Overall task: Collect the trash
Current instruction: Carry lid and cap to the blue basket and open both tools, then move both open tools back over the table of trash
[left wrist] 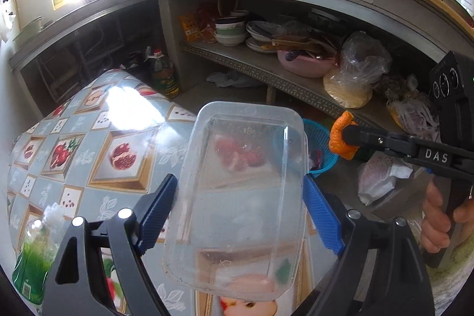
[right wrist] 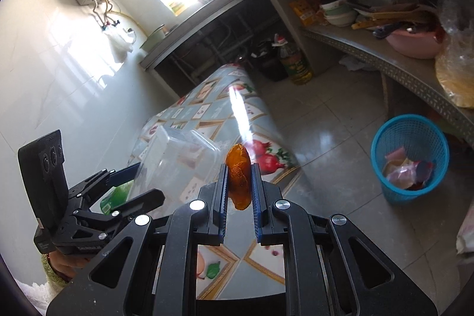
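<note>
One orange peel (right wrist: 238,176), clamped between the narrow fingers of the right gripper (right wrist: 239,182), up over the bench (right wrist: 207,108) edge. One clear plastic box (left wrist: 240,197) held across its width by the left gripper (left wrist: 240,191), fingers wide, also above the bench. One blue basket (right wrist: 382,156) on the floor beyond the bench, wrappers inside. One green bottle (left wrist: 35,253) on the bench, near corner. One oil jug (right wrist: 296,64) on the floor at the bench's far end.
</note>
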A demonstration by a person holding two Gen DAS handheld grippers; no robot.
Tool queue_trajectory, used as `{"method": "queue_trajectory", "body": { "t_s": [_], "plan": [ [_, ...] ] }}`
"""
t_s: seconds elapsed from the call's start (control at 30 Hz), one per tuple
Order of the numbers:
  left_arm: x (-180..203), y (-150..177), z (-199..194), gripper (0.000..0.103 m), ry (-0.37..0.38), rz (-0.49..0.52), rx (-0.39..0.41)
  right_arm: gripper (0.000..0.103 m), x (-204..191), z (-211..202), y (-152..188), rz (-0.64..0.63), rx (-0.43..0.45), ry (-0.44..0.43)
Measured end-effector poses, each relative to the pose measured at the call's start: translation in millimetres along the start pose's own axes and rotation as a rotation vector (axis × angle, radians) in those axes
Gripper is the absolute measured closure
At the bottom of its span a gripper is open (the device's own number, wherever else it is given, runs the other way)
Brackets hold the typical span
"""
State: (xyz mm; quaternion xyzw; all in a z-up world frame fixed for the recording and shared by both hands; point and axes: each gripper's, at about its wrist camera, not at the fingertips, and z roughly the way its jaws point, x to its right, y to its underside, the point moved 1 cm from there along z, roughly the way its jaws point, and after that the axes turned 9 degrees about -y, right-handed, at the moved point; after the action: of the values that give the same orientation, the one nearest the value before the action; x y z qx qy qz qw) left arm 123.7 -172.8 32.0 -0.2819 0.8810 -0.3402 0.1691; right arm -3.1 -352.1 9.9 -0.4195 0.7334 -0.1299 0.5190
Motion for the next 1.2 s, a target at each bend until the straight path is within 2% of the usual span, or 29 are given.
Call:
{"method": "queue_trajectory", "body": {
  "t_s": [0.17, 0.3, 0.47, 0.67, 0.8, 0.83, 0.87, 0.9, 0.93, 0.97, 1.03, 1.1, 1.2],
  "plan": [
    [29, -40, 22, 0.02, 0.155, -0.016, -0.022, 0.09, 45, -37, -6, 0.09, 0.095, 0.093],
    [61, -71, 55, 0.02, 0.287, -0.017, -0.084, 0.09, 87, -60, -5, 0.171, 0.159, 0.171],
    [107, -102, 109, 0.02, 0.364, 0.006, -0.177, 0.089, 148, -62, 2, 0.297, 0.175, 0.247],
    [151, -125, 194, 0.02, 0.354, 0.037, -0.3, 0.089, 215, -27, 4, 0.394, 0.12, 0.297],
    [171, -143, 251, 0.019, 0.345, 0.005, -0.349, 0.086, 259, 2, -1, 0.438, 0.093, 0.33],
    [177, -147, 265, 0.018, 0.339, -0.002, -0.353, 0.077, 271, 11, -4, 0.438, 0.092, 0.359],
    [182, -148, 279, 0.014, 0.332, -0.001, -0.361, 0.068, 287, 21, -5, 0.445, 0.09, 0.385],
    [184, -147, 290, 0.007, 0.321, 0.001, -0.374, 0.048, 302, 30, -4, 0.462, 0.09, 0.389],
    [187, -145, 303, 0.007, 0.311, -0.001, -0.393, 0.043, 319, 41, -1, 0.482, 0.081, 0.395],
    [188, -143, 312, 0.007, 0.303, -0.011, -0.411, 0.043, 333, 48, 3, 0.505, 0.07, 0.414],
    [187, -139, 320, 0.007, 0.31, -0.054, -0.433, 0.043, 354, 57, 14, 0.553, 0.055, 0.418],
    [181, -137, 316, 0.007, 0.362, -0.105, -0.432, 0.043, 361, 57, 22, 0.589, 0.063, 0.425],
    [171, -140, 298, 0.007, 0.386, -0.096, -0.393, 0.043, 358, 49, 32, 0.595, 0.089, 0.408]
  ]
}}
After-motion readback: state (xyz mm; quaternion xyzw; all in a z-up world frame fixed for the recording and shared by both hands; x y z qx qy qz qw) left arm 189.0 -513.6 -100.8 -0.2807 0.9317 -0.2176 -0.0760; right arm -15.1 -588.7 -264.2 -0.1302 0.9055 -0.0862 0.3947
